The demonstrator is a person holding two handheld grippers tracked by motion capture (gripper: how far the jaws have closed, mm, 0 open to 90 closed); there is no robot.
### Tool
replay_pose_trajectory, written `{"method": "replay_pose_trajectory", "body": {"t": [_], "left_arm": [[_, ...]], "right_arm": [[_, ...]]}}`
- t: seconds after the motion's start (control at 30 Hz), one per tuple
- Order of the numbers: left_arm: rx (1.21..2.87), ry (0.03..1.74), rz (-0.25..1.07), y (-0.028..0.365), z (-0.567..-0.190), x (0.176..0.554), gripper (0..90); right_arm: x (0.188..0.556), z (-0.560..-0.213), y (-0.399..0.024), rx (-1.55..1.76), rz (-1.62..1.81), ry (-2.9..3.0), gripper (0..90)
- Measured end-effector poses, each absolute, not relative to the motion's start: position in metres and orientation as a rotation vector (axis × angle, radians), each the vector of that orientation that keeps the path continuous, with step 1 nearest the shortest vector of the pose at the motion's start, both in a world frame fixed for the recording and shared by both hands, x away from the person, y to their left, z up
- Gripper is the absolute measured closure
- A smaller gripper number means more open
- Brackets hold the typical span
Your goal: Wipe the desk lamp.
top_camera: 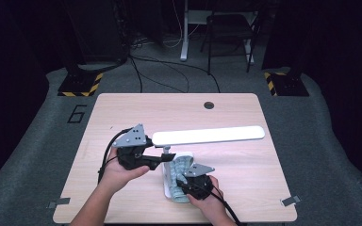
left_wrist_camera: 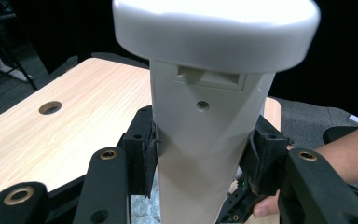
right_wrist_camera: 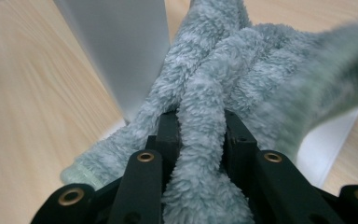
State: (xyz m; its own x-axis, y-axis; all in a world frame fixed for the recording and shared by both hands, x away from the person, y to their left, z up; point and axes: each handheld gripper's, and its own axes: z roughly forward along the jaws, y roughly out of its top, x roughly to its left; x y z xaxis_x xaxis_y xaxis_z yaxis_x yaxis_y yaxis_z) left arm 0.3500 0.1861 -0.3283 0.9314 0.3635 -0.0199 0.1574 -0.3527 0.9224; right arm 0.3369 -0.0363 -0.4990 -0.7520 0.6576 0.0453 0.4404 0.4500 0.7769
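Note:
A white desk lamp stands on the wooden table point(top_camera: 122, 108), its long lit head point(top_camera: 208, 135) stretching to the right. My left gripper point(top_camera: 162, 161) is shut on the lamp's upright white stem point(left_wrist_camera: 200, 140), with a black pad pressing each side. A fluffy grey-green cloth point(top_camera: 181, 169) lies bunched on the lamp's flat white base point(top_camera: 169, 188). My right gripper point(top_camera: 188, 184) is shut on a fold of that cloth point(right_wrist_camera: 203, 140), low over the base, beside the stem point(right_wrist_camera: 121, 51).
A round cable hole point(top_camera: 209, 105) sits near the table's far edge. Beyond the table stand a chair point(top_camera: 231, 28), cables on the floor, and two yellow-and-black striped stand feet point(top_camera: 80, 84). Bare tabletop lies to the far left and right.

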Motion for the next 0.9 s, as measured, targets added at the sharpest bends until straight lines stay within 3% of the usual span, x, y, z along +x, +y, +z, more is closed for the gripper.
{"method": "replay_pose_trajectory", "body": {"t": [0.4, 0.9], "left_arm": [[1.933, 0.38, 0.228, 0.185, -0.329, 0.35, 52.5], [1.935, 0.382, 0.229, 0.187, -0.329, 0.35, 52.5]], "right_arm": [[0.34, -0.505, -0.04, 1.003, 1.262, 2.445, 72.6], [0.33, -0.454, -0.047, 0.973, 1.526, 2.356, 73.6]]}}
